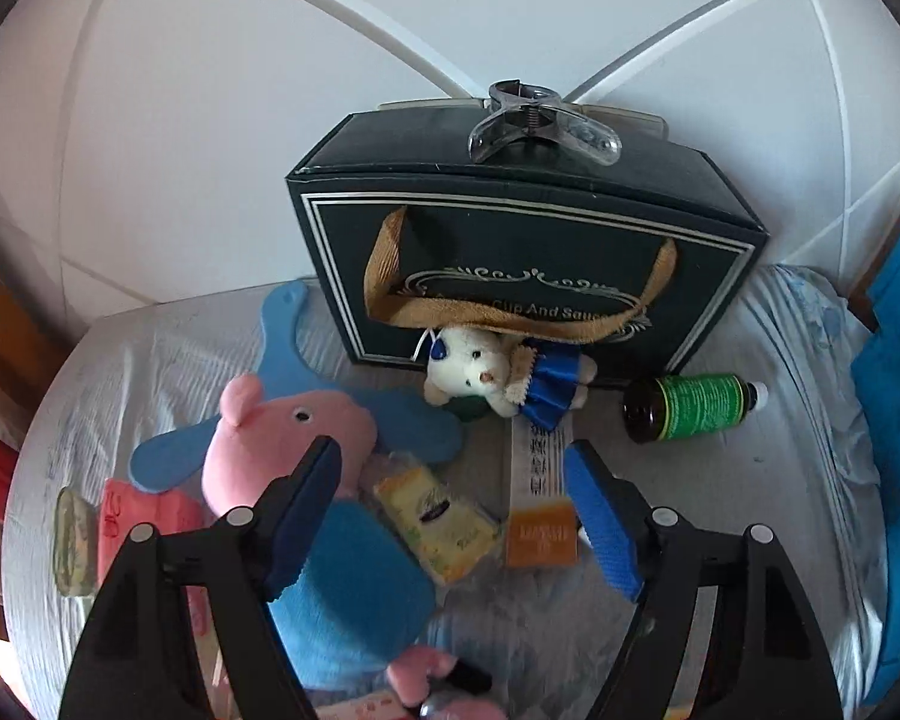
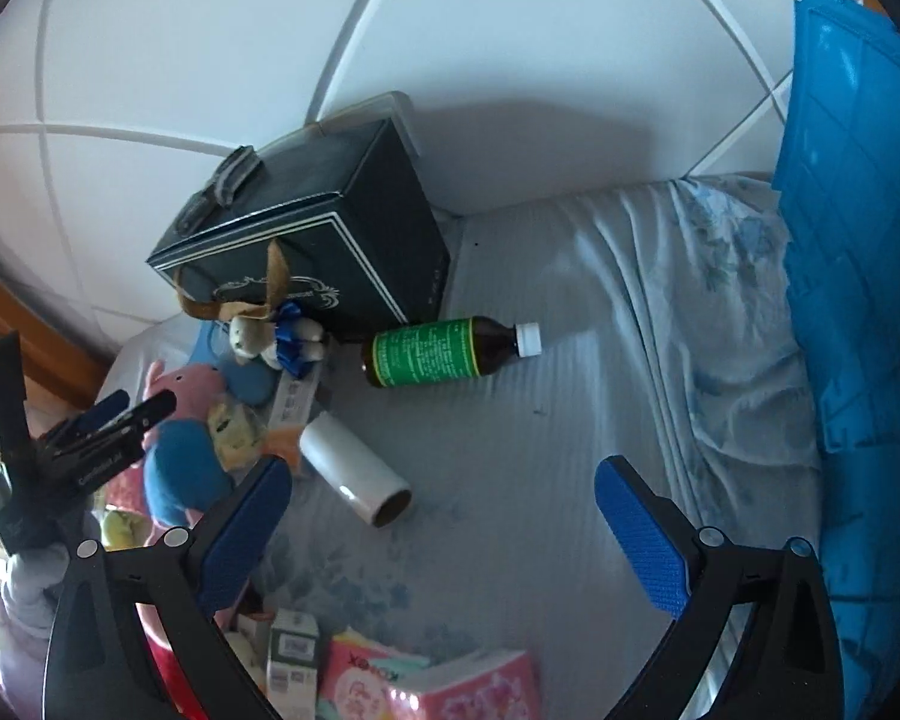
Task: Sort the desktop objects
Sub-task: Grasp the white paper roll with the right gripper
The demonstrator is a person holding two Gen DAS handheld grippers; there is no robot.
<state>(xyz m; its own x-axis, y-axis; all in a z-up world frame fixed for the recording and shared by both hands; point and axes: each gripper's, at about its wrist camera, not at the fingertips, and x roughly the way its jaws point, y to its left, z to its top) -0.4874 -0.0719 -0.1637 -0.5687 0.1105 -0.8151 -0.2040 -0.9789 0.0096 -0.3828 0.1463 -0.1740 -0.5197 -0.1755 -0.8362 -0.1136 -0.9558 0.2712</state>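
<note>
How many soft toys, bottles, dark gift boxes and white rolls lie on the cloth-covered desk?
Soft toys: 2, pink pig and white bear
Bottles: 1, brown bottle
Gift boxes: 1, dark gift box
Rolls: 1, white roll
Total: 5

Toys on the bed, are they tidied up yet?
Not yet. Nothing looks sorted: the pink pig plush, white bear, green-label bottle and white roll all lie loose by the dark box. Left gripper and right gripper are open and empty. Everything remains.
</note>
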